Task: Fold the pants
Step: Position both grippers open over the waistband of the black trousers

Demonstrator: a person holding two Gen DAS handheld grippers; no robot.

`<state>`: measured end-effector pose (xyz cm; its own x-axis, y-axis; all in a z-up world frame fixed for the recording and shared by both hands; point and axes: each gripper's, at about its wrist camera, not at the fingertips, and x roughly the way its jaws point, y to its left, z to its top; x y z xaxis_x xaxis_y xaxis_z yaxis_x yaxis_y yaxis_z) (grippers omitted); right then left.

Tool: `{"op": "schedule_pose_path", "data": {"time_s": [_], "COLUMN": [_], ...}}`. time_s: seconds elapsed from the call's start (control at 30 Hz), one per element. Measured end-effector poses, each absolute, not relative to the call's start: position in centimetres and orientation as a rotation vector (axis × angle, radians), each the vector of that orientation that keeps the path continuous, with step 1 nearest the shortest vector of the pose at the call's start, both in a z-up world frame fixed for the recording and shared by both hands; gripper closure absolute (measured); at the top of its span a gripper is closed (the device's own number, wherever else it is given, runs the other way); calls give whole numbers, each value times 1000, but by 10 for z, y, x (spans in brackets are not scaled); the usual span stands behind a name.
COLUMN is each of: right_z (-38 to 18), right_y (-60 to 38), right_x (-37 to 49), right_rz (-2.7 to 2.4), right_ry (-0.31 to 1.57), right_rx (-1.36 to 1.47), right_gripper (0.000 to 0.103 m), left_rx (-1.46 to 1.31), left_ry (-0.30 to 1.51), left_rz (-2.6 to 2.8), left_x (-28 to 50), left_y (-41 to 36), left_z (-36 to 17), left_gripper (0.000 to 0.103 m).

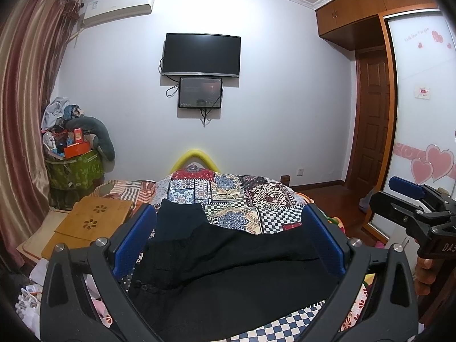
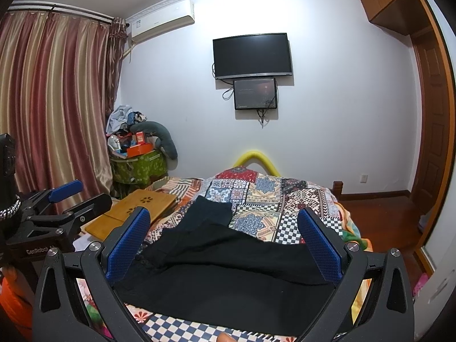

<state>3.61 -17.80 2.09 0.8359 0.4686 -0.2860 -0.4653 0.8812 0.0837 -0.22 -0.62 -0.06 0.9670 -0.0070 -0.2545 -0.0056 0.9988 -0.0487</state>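
Observation:
Black pants (image 1: pixel 228 268) lie spread on a patchwork quilt (image 1: pixel 228 193) on the bed, one leg reaching away toward the far side. They also show in the right wrist view (image 2: pixel 228 270). My left gripper (image 1: pixel 228 236) hovers above the near part of the pants, jaws wide open and empty. My right gripper (image 2: pixel 225 239) hovers beside it, also wide open and empty. The right gripper also shows at the right edge of the left wrist view (image 1: pixel 410 199), and the left gripper at the left edge of the right wrist view (image 2: pixel 68 199).
A wooden lap desk (image 1: pixel 94 222) lies on the bed's left side. A cluttered green bin (image 1: pixel 74 168) stands by the striped curtain (image 1: pixel 25 114). A TV (image 1: pixel 201 54) hangs on the far wall. A wardrobe (image 1: pixel 421 114) and door stand right.

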Motion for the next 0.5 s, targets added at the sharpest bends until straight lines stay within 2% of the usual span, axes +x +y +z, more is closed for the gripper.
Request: {"op": "schedule_pose_path", "data": {"time_s": [0.5], "right_z": [6], "right_y": [-173], "right_x": [73], "right_rz": [515], "right_ry": [364], "right_rx": [-20], "right_gripper": [0], "left_rx": [-29], "left_ry": [309], "left_rz": [44], "left_x": [37], "left_y": [22], "left_z": [-14], "left_gripper": [0]}}
